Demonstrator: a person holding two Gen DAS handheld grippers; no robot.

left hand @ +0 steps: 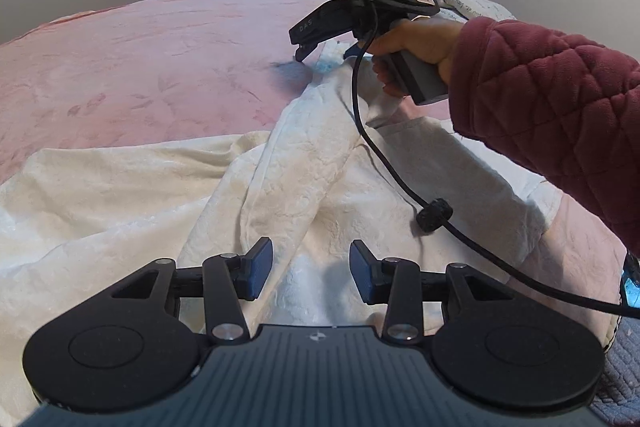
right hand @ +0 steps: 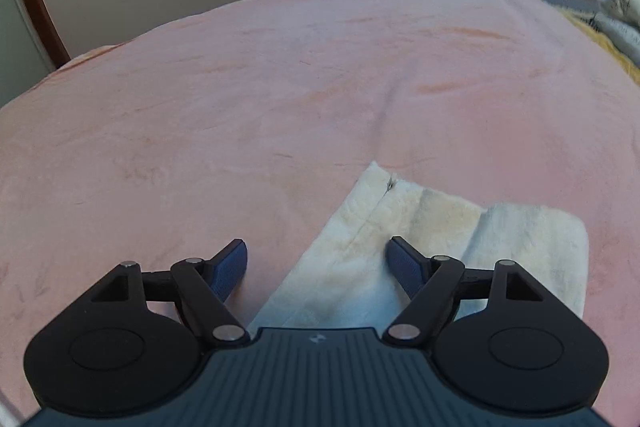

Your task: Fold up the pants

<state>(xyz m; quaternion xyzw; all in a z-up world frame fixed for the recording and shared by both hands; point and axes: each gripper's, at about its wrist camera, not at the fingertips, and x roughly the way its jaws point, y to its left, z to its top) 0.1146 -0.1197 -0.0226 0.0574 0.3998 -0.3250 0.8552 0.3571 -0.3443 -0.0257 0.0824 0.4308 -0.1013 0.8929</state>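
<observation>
Our left gripper (left hand: 311,271) gapes above cream pants (left hand: 160,195) | our right gripper (right hand: 317,265) gapes over a leg end | pink blanket (right hand: 280,75) beneath

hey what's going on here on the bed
A person is folding cream pants on a pink blanket, with tongs in each hand. The left tongs are open, low over the rumpled fabric and gripping nothing. The right tongs are also open, straddling one edge of a pant leg end lying flat on the blanket. The left view shows the right hand holding its tool at that far end. The pants are still spread out and creased, with no neat fold visible.
</observation>
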